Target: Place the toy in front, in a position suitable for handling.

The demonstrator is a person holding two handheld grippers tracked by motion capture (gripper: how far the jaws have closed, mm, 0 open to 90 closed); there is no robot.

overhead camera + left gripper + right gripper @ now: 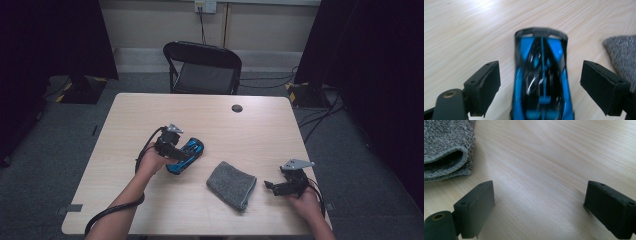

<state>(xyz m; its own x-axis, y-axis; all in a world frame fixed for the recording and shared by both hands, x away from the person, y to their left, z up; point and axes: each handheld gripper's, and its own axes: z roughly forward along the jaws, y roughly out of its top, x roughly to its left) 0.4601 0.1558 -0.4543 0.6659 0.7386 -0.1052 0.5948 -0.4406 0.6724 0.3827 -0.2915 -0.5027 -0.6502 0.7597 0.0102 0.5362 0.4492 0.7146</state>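
High view shows the left claw (184,154) reaching over a blue and black toy car (186,155) that lies on the light wood table (150,115), the person's left hand (150,162) behind it. Left gripper view puts the car between the two black jaws, nose pointing away from the claw (541,82); the jaws stand wide, with a strip of bare table showing on either side of the car (541,80), so the pads do not press on it. Beyond the right-hand jaw in that view lies the edge of a grey folded cloth (621,55).

Right claw (270,186) sits near the table's front right corner, held in the right hand (306,200), pointing toward the cloth (231,185), which lies just ahead of its tips. Right gripper view shows its jaws spread wide with nothing but table between them (539,205), the cloth's folded hem (446,152) ahead of the left-hand jaw.
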